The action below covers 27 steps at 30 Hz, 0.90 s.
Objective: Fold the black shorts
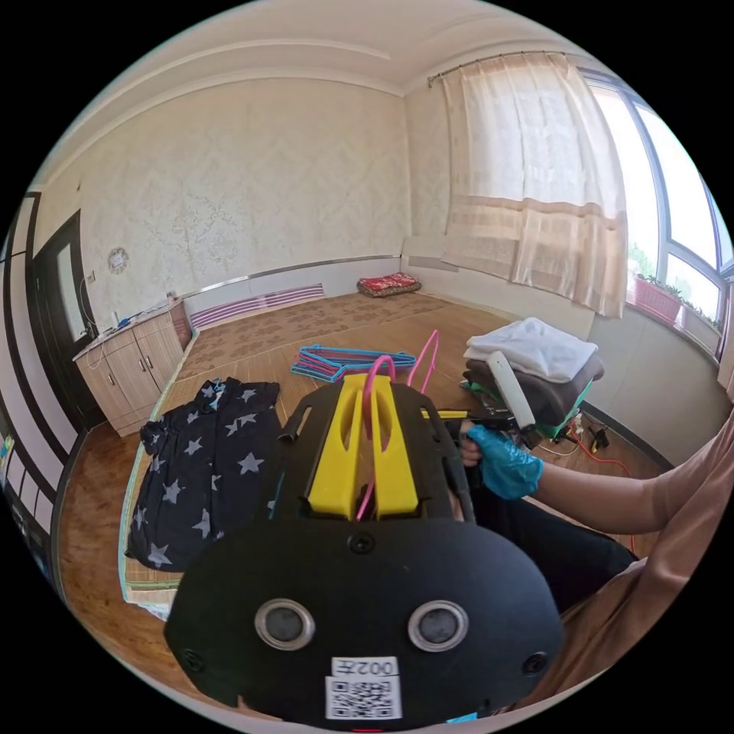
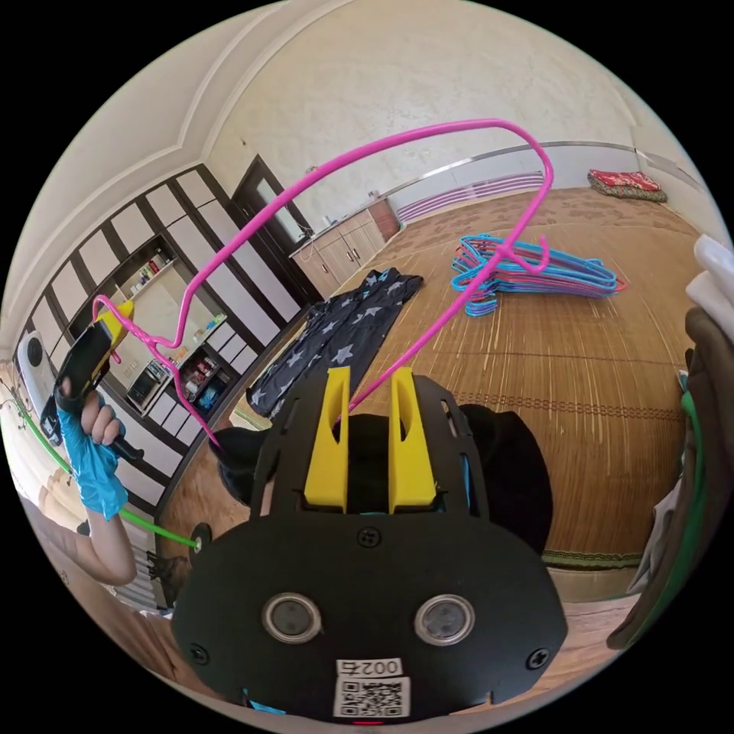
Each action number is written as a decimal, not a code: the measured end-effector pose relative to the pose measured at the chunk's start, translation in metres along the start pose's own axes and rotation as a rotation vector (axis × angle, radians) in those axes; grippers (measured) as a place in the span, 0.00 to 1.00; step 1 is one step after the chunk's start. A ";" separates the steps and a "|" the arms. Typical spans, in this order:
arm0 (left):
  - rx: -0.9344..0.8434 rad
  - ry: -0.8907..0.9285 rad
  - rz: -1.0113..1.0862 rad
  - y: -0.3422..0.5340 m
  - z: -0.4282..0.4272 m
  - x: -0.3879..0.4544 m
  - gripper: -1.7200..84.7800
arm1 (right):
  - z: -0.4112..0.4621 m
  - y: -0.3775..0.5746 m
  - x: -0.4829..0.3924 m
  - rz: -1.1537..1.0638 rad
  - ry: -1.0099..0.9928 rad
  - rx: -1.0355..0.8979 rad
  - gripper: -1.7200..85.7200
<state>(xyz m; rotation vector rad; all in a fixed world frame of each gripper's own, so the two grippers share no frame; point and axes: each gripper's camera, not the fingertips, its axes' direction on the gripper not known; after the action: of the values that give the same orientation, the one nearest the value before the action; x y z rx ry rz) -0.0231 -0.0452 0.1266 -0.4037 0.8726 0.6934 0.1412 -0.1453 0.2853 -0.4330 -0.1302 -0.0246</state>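
My left gripper point(image 1: 372, 382) is shut on the wire of a pink hanger point(image 1: 424, 359) that rises between its yellow jaws. In the right gripper view the same hanger point(image 2: 367, 153) arcs wide across the room, its hook end held by the left gripper point(image 2: 107, 329) in a blue-gloved hand point(image 2: 92, 459). The black shorts point(image 2: 512, 474) bunch under and around my right gripper point(image 2: 371, 375). Its jaws stand apart, with black cloth and the hanger's lower wire between them.
A dark star-print garment point(image 1: 206, 466) lies flat on the woven mat point(image 2: 573, 367). A pile of blue and pink hangers point(image 2: 527, 279) rests farther out. Folded clothes point(image 1: 535, 367) are stacked at the right. A wooden cabinet point(image 1: 130, 359) lines the wall.
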 end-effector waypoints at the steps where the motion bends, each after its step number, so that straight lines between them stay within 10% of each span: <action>1: -0.002 -0.018 0.001 -0.004 0.000 -0.001 0.01 | -0.006 -0.003 -0.003 -0.011 0.012 0.020 0.11; 15: -0.078 -0.180 0.006 -0.051 0.037 -0.009 0.00 | -0.105 -0.077 -0.060 -0.245 0.217 0.218 0.04; 27: -0.274 -0.099 -0.035 -0.050 0.139 -0.013 0.00 | -0.036 -0.097 -0.053 -0.300 0.397 0.000 0.02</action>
<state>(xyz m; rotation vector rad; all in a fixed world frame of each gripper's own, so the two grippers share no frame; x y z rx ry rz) 0.0832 -0.0048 0.2211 -0.6229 0.6766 0.7969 0.0878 -0.2491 0.2865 -0.3981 0.1971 -0.4035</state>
